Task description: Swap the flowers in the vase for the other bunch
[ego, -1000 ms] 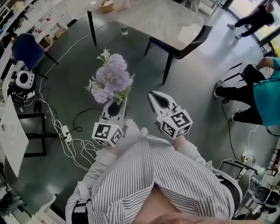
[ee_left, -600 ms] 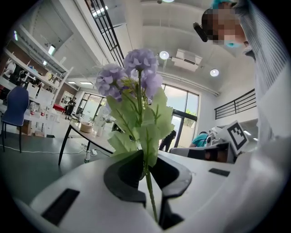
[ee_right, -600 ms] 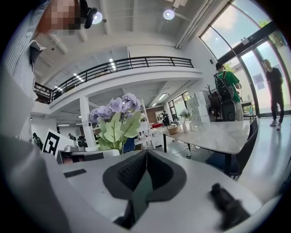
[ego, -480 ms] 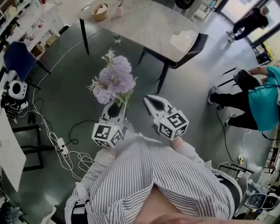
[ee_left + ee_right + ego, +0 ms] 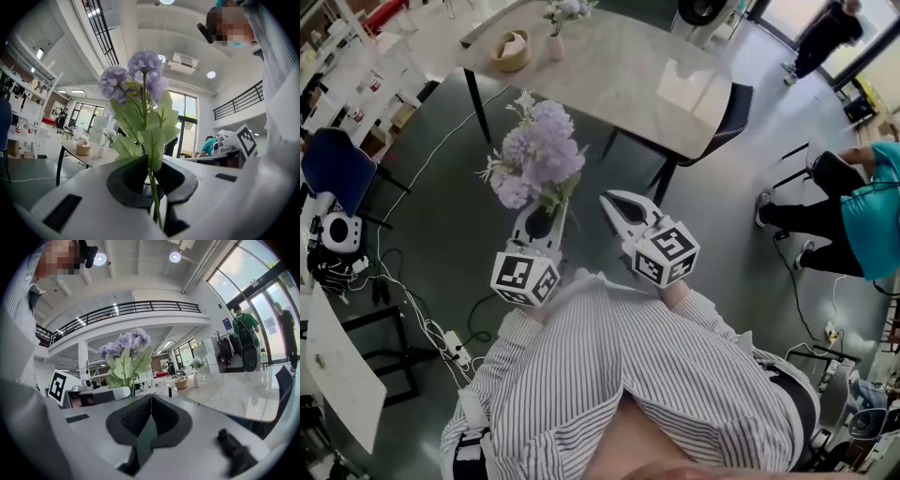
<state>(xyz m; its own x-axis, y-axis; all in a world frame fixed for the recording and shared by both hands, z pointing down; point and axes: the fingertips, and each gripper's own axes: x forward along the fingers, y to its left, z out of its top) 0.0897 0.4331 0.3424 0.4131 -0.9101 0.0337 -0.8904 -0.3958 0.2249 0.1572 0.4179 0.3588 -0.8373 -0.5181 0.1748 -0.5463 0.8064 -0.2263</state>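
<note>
Room: big open hall with a dark grey floor [image 5: 712, 244]. We see it steeply from above, and the gripper views show a mezzanine railing and tall windows.
Table: pale marble-top table [image 5: 628, 66] on dark legs, ahead of us at the top of the head view. A dark chair [image 5: 727, 98] is tucked in at its right side.
On table: small pale vase [image 5: 555, 44] holding pale flowers [image 5: 567, 7], near the far left end. A round basket [image 5: 512, 49] sits just beside it.
Left gripper: left gripper [image 5: 542, 217] has its jaws nearly together, pinched on the thin green stem of the purple flower bunch [image 5: 539, 155]. It is held about level and aimed toward the table.
Task item: the purple flower bunch stands upright out of the left jaws, with leaves just above the tips and blooms on top. It is in the air over the floor, short of the table and well apart from the vase.
Right gripper: right gripper [image 5: 614, 202] has its jaws fully together with nothing between them. It is just beside the left gripper, apart from the bunch, and tipped slightly down.
Us: striped shirt [image 5: 628, 375] fills the bottom of the head view, with the marker cubes nearest our body.
Left side: blue chair [image 5: 337, 164], and white cables [image 5: 441, 328] trailing over the floor.
Right side: person in a teal shirt [image 5: 867, 197], well apart from us.
</note>
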